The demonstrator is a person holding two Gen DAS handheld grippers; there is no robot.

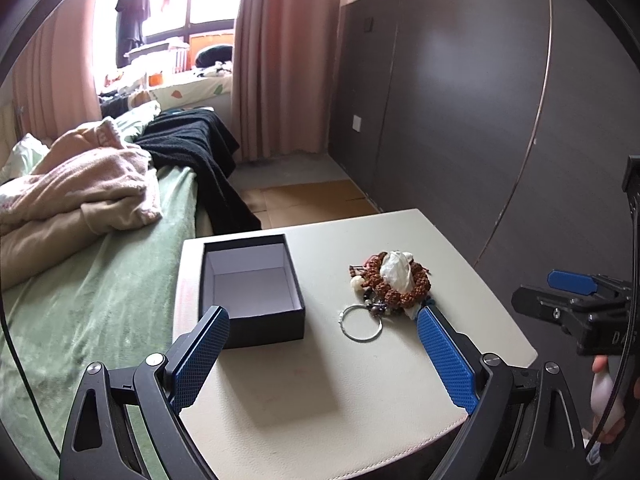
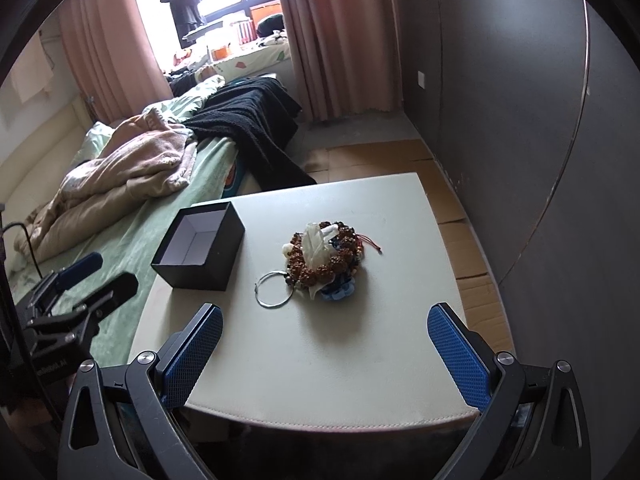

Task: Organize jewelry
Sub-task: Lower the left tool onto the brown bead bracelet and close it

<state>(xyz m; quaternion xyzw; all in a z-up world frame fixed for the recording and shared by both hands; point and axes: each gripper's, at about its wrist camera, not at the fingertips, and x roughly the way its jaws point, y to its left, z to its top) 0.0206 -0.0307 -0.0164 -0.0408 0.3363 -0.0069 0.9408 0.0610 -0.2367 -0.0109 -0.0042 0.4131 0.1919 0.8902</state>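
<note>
Jewelry pile (image 2: 326,262), brown bead bracelets with a silver ring (image 2: 275,290) at its near side, lies mid-table (image 2: 360,360), right of the open black box (image 2: 199,251) at the left edge. Left gripper (image 1: 323,354) and right gripper (image 2: 325,350) both spread wide, holding nothing, over the near edge, short of the pile.

Both tongs, left tongs (image 1: 323,322) and right tongs (image 2: 325,320), have black angular arms with silver screws and blue cross-hatched pads (image 2: 456,354). Bare fingers (image 1: 606,396) show beside the right tongs' body.
</note>
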